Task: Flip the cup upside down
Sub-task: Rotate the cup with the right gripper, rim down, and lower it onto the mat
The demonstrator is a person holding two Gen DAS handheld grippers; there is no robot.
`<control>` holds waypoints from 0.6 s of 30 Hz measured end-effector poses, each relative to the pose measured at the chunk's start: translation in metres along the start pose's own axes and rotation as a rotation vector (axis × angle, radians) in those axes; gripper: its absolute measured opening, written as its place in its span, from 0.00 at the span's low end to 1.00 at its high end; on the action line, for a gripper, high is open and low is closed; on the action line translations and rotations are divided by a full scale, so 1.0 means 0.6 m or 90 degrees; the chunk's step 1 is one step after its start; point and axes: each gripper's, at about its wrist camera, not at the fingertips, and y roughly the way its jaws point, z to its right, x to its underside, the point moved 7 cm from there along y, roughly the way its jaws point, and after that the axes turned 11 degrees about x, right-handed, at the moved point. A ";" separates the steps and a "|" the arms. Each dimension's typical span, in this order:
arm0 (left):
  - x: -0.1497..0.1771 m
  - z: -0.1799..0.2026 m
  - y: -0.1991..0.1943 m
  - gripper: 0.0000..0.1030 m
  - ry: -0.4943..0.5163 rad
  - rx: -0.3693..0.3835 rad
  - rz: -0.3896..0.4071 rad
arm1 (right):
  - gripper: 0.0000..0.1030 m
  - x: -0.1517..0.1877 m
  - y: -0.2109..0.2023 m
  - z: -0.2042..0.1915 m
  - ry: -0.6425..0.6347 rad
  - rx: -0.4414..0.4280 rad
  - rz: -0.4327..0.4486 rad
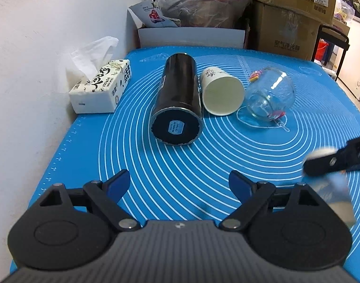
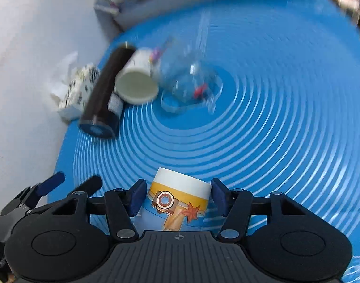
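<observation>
Left wrist view, left gripper (image 1: 178,185): fingers spread wide, holding nothing, low over the near part of the blue mat (image 1: 227,146) on the worktop, pointing level toward the far objects
Left wrist view, other objects: black cylinder (image 1: 177,99) lying on its side; white paper cup (image 1: 221,92) on its side just beside it, mouth toward the camera; glass jar (image 1: 269,94) on its side to the right; tissue box (image 1: 100,87) against the wall
Left wrist view, right gripper (image 1: 321,162): enters at the right edge, blurred; a pale blurred shape below it is likely the carried cup, not certain
Right wrist view, printed cup (image 2: 180,200): sits between the blue pads (image 2: 137,195), close to the gripper body, above the near part of the mat
Right wrist view, right gripper (image 2: 177,197): pinching the printed cup by its side wall; background streaked, so the pose is judged tilted or turning
Right wrist view, cup orientation: white band faces away from the camera; rim or base cannot be told
Handling, judgement: looks light, with smooth, possibly slippery walls; rigidity cannot be told
Hold point, judgement: mid-wall, opposite sides, moderate squeeze
</observation>
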 end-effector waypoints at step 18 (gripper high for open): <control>0.029 0.033 -0.042 0.87 -0.016 0.018 0.034 | 0.55 0.132 -0.100 -0.024 -0.221 0.284 0.434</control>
